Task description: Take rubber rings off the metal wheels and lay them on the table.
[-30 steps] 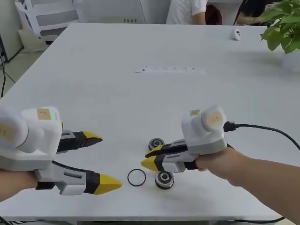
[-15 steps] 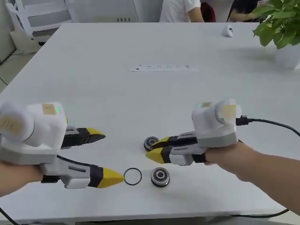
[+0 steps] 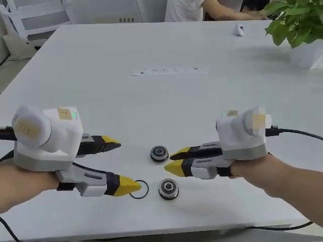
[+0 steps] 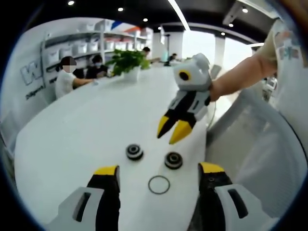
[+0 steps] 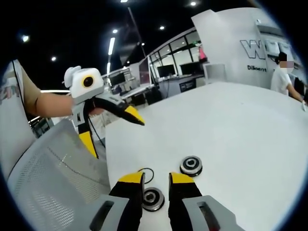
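Two small metal wheels lie near the table's front edge, one farther back (image 3: 159, 153) and one nearer me (image 3: 168, 188). A loose black rubber ring (image 3: 142, 190) lies flat to the left of the near wheel. My left gripper (image 3: 122, 165) is open wide, and its lower yellow tip overlaps the ring's left edge. The left gripper view shows the ring (image 4: 159, 185) between its jaws, with both wheels (image 4: 134, 152) (image 4: 173, 160) beyond. My right gripper (image 3: 174, 161) hovers to the right of the wheels, slightly open and holding nothing. In the right gripper view the near wheel (image 5: 152, 198) sits in the gap.
A white power strip (image 3: 164, 71) lies mid-table. A potted plant (image 3: 295, 22) and a small white object (image 3: 239, 30) stand at the far right. A black cable (image 3: 298, 133) trails from the right gripper. People sit at the far end. The table's front edge is close below the wheels.
The head camera has shifted. My left gripper has moved right until its lower tip reaches the ring. The right gripper has drawn back to the right of the wheels.
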The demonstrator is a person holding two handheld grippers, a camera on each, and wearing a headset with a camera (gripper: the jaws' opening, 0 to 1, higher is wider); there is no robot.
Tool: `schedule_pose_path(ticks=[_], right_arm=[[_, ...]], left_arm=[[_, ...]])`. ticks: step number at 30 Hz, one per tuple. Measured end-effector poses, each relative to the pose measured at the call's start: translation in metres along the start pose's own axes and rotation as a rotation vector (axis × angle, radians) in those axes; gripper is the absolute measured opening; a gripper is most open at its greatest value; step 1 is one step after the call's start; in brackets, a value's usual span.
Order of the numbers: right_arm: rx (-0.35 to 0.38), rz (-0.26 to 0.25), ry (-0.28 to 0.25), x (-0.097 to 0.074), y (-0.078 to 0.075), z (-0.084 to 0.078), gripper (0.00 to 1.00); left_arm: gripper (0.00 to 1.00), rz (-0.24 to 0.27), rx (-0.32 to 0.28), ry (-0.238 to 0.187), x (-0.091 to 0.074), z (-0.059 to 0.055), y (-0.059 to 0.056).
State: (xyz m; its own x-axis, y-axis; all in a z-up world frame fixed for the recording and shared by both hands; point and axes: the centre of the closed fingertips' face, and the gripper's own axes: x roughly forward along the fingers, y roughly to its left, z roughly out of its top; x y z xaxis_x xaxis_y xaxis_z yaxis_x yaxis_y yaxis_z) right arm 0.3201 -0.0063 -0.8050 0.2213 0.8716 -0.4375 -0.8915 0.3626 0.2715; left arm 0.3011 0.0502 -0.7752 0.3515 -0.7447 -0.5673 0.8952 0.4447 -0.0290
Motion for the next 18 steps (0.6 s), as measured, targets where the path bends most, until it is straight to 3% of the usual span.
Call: schedule_pose_path(ticks=[10,18], right_arm=[[0.005,-0.007,0.005,-0.007,-0.002,-0.013,0.18],[-0.003,-0.001,0.022,-0.010,0.000,-0.025,0.20]], left_arm=[[0.63,-0.028,0.012,0.019,0.015,0.000,-0.005],[0.61,-0.056,0.035,0.054,0.030,-0.006,-0.009]])
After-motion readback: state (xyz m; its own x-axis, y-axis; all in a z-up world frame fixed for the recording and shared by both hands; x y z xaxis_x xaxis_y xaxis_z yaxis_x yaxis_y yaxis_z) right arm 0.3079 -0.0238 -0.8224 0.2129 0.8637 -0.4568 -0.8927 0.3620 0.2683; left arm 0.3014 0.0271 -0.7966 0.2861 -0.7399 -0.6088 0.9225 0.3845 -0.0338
